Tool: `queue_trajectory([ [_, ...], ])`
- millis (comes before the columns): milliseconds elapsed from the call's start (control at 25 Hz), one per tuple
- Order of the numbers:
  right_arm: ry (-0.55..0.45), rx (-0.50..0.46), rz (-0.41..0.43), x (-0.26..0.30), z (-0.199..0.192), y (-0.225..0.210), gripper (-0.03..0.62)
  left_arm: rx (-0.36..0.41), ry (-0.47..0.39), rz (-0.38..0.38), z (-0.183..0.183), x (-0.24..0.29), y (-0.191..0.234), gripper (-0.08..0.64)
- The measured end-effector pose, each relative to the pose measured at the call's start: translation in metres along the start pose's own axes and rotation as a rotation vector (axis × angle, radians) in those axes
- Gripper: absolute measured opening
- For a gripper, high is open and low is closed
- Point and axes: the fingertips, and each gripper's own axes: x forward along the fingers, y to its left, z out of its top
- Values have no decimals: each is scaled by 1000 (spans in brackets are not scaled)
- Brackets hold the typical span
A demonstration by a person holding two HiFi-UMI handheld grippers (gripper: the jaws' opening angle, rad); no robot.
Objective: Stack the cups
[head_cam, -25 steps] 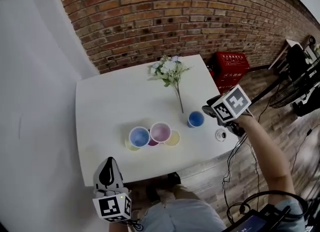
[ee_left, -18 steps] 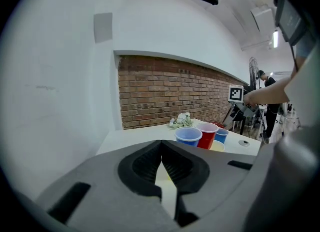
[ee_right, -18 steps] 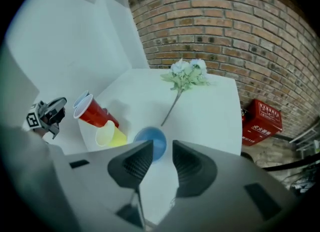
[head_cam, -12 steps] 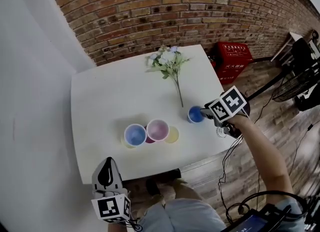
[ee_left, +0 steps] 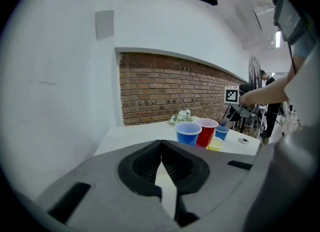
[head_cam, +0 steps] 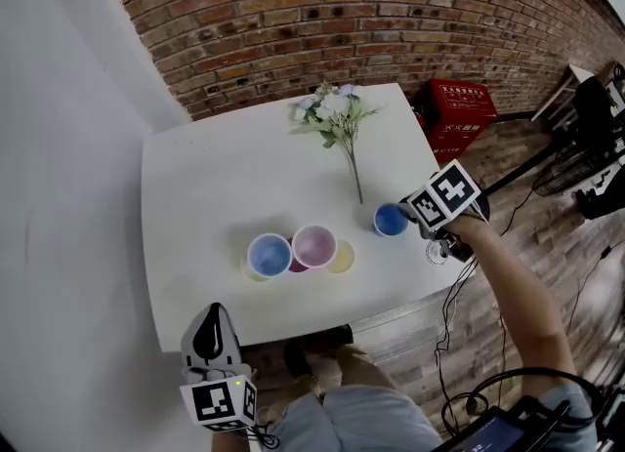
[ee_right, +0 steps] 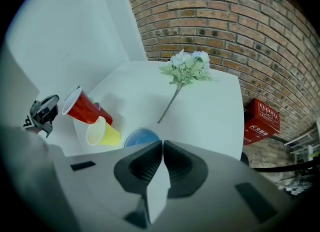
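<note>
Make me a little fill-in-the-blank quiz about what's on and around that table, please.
The table is ___.
The flowers lie at the end nearest the ___ wall.
The red cup stands between the big blue cup and the ___ one.
The crate on the floor is ___.
Missing words: white; brick; yellow; red.

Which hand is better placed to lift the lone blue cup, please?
Right: the right tool has just been closing on the rim of the lone blue cup; the left tool hangs far across the table.
</note>
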Motion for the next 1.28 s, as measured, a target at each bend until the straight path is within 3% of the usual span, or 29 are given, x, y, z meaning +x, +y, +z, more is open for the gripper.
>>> queue_trajectory([
  [280, 22, -23, 7, 5, -6, 5, 57, 3, 2, 14, 3, -11, 2, 9],
  [400, 12, -21, 10, 4, -3, 5, 26, 5, 3, 19, 1, -12, 2, 9],
  [680, -77, -17, 79, -55, 42, 31, 23, -12, -66, 31, 7, -22, 4, 9],
  [840, -127, -61, 147, -103, 85, 69, 23, -27, -119, 53, 24, -38, 12, 9],
  [1000, -146, -126, 269, -131, 115, 128, 23, -42, -150, 85, 31, -55, 21, 9],
  [1120, -139, -182, 346, -136, 128, 171, 23, -56, -157, 110, 31, -67, 28, 9],
  [1280, -111, -238, 373, -127, 133, 204, 23, -63, -163, 140, 29, -82, 40, 9],
])
